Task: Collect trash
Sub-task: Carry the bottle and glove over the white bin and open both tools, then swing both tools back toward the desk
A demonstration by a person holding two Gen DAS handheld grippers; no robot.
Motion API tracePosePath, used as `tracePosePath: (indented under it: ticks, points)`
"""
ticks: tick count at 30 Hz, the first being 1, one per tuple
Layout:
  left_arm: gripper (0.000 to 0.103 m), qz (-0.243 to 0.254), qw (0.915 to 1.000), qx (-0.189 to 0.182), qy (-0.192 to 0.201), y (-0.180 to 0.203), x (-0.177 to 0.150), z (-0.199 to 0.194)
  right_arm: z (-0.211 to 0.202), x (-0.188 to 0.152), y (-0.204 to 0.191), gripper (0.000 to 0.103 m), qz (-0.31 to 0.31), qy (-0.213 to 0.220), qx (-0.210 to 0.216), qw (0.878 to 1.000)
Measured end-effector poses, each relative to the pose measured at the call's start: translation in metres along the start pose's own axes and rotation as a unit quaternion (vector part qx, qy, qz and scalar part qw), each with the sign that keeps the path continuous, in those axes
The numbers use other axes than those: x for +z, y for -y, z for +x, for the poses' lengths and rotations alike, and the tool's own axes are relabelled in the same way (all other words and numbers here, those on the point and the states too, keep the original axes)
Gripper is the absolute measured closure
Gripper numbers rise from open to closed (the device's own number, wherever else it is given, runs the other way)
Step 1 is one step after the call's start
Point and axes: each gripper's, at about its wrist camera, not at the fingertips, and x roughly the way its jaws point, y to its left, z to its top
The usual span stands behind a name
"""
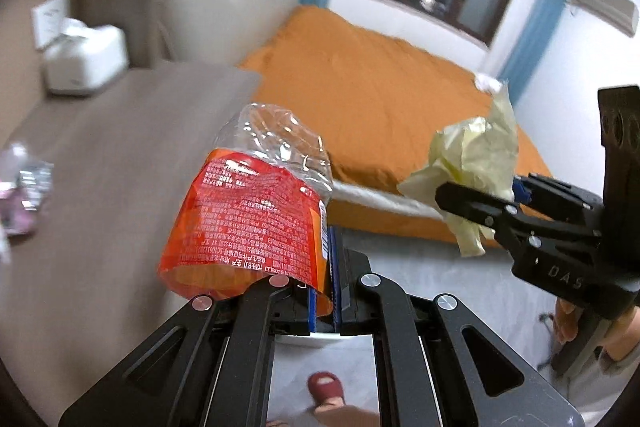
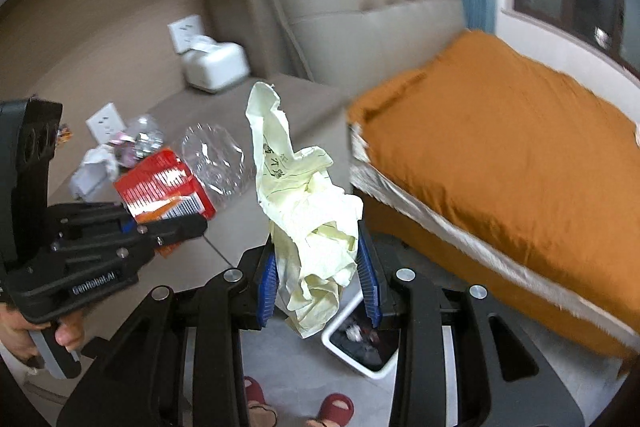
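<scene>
A crushed clear plastic bottle (image 1: 248, 211) with a red and orange label is pinched at its edge by my left gripper (image 1: 325, 287), which is shut on it. From the right wrist view, the same bottle (image 2: 200, 163) sticks out of the left gripper (image 2: 188, 227) at the left. My right gripper (image 2: 318, 275) is shut on a crumpled pale yellow paper (image 2: 312, 227), its blue pads pressing both sides. In the left wrist view that paper (image 1: 472, 151) and the right gripper (image 1: 480, 197) are at the right. A white trash bin (image 2: 344, 357) with dark contents stands on the floor below the paper.
A bed with an orange cover (image 2: 500, 155) and a beige headboard (image 2: 360, 15) fills the right. A brown tabletop (image 2: 224, 107) carries a white tissue box (image 2: 214, 65) and several wrappers and crumpled papers (image 2: 116, 155). A person's feet in red slippers (image 2: 334, 407) stand below.
</scene>
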Motion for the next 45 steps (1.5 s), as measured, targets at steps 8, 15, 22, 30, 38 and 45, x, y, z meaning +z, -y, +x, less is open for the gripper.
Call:
tracePosePath:
  ticks: [8, 15, 22, 30, 38, 45]
  points:
    - [0.098, 0.024, 0.9963, -0.043, -0.071, 0.020, -0.024, 0.112, 0.062, -0.044, 0.056, 0.067, 0.049, -0.056, -0.017, 0.997]
    - [0.098, 0.040, 0.9882, -0.071, -0.129, 0.012, -0.081, 0.245, 0.156, -0.110, 0.100, 0.067, 0.072, -0.107, -0.032, 0.991]
    - [0.092, 0.020, 0.9751, -0.092, -0.201, -0.010, -0.161, 0.386, 0.277, -0.189, 0.136, 0.056, 0.076, -0.170, -0.020, 0.982]
    - [0.005, 0.026, 0.9674, -0.038, -0.249, -0.028, -0.222, 0.465, 0.351, -0.252, 0.145, 0.004, 0.049, -0.226, -0.056, 0.971]
    - [0.005, 0.031, 0.9696, -0.024, -0.242, -0.031, -0.201, 0.412, 0.327, -0.237, 0.137, 0.004, 0.043, -0.235, -0.061, 0.969]
    - [0.005, 0.034, 0.9808, 0.002, -0.192, -0.024, -0.142, 0.330, 0.255, -0.168, 0.120, 0.004, 0.050, -0.181, -0.064, 0.980]
